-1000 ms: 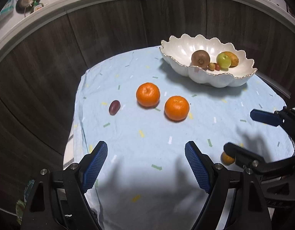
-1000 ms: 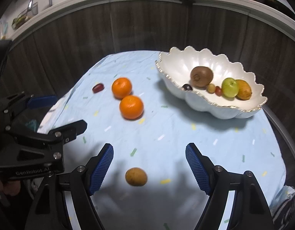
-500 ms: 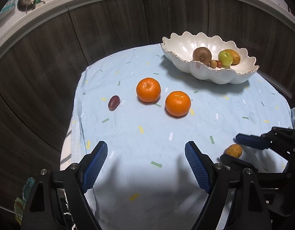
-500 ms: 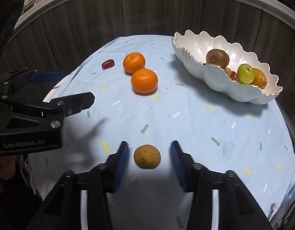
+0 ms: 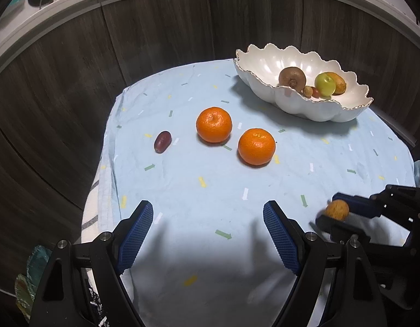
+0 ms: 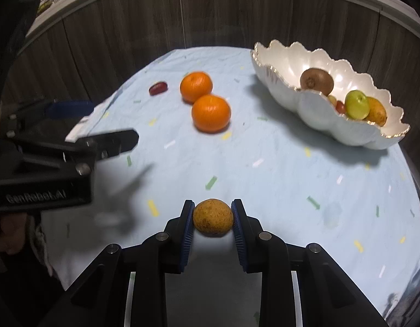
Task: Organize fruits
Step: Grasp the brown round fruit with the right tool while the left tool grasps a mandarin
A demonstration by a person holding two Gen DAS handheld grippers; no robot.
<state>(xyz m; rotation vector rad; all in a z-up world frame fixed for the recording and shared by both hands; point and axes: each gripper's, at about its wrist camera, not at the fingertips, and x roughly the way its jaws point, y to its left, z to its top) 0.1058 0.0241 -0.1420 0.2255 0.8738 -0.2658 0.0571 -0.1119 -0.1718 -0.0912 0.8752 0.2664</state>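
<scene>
My right gripper (image 6: 213, 218) is shut on a small brown-yellow fruit (image 6: 213, 217) near the table's front edge; the fruit (image 5: 337, 210) also shows in the left wrist view, between the right gripper's fingers. My left gripper (image 5: 207, 237) is open and empty above the cloth, and shows at the left of the right wrist view (image 6: 87, 122). Two oranges (image 5: 214, 124) (image 5: 256, 146) and a dark red grape (image 5: 162, 141) lie on the light blue cloth (image 5: 182, 190). A white scalloped bowl (image 5: 267, 62) at the back right holds a kiwi (image 5: 292, 76), a green apple (image 5: 324, 84) and other small fruits.
Dark wood cabinet fronts (image 5: 155, 41) curve behind the table. The cloth's left edge (image 5: 106, 163) drops off to a dark floor. A counter (image 5: 73, 5) with kitchenware runs above the cabinets.
My right gripper has closed around the small brown-yellow fruit, which lay between open fingers before. The left gripper has stayed open and drifted slightly back.
</scene>
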